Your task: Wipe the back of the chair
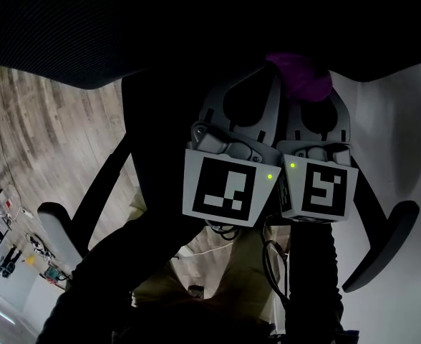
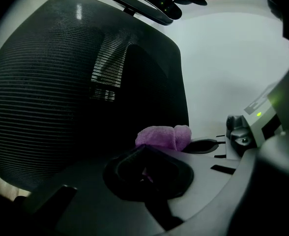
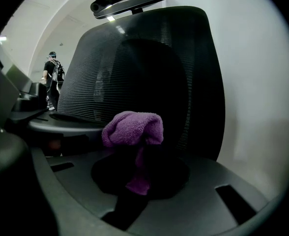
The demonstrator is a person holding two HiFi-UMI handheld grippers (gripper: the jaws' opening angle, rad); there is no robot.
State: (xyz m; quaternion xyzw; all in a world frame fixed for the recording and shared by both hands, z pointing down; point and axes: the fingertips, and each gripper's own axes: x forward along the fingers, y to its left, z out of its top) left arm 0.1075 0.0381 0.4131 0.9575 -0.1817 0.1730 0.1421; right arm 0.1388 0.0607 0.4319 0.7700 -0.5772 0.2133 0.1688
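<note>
Upper centre, my left gripper point(image 2: 144, 152) and right gripper point(image 3: 137, 154) both pinched the crumpled purple cloth point(image 3: 133, 128), with the black mesh chair back point(image 3: 134, 68) dead ahead.

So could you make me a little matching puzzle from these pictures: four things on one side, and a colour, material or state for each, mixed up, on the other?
Things:
1. cloth
2. chair back
3. floor
4. right gripper

Descriptions:
A. pale wood planks
B. shut on the cloth
C. purple
D. black mesh

Pairs: 1-C, 2-D, 3-A, 4-B
</note>
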